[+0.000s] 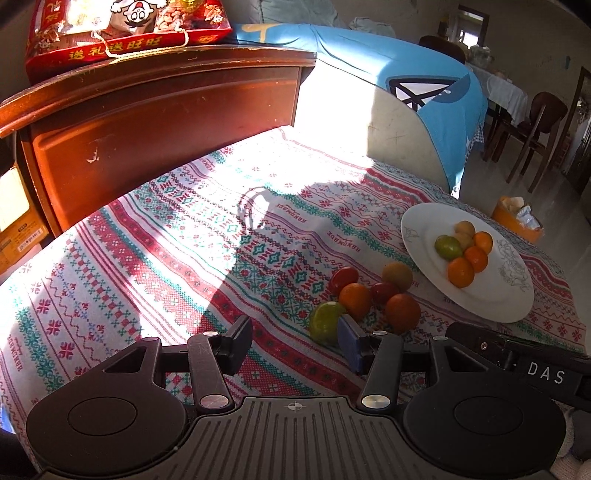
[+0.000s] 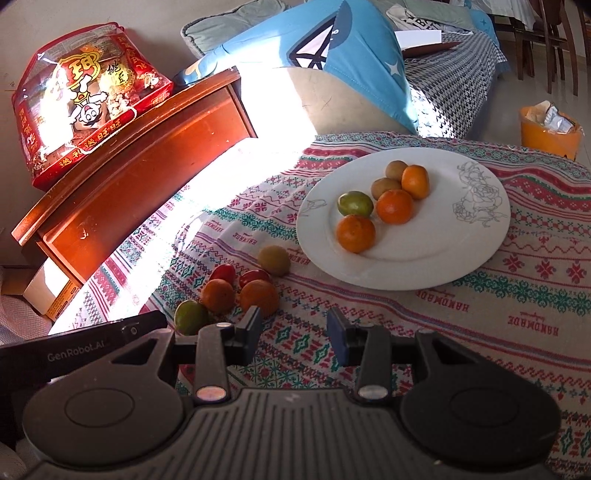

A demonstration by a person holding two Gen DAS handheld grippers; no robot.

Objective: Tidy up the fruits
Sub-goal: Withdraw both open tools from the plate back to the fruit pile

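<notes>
A white plate on the patterned cloth holds several fruits: oranges, a green one and brown ones. To its left a loose cluster lies on the cloth: a green fruit, two oranges, two red tomatoes and a brown fruit. My right gripper is open and empty, just in front of the cluster. My left gripper is open and empty; its right finger sits beside the green fruit. The plate lies to its right.
A red-brown wooden cabinet carrying a red gift bag stands behind the table at the left. A blue cushion sits behind the plate. An orange bin is on the floor, with chairs at the far right.
</notes>
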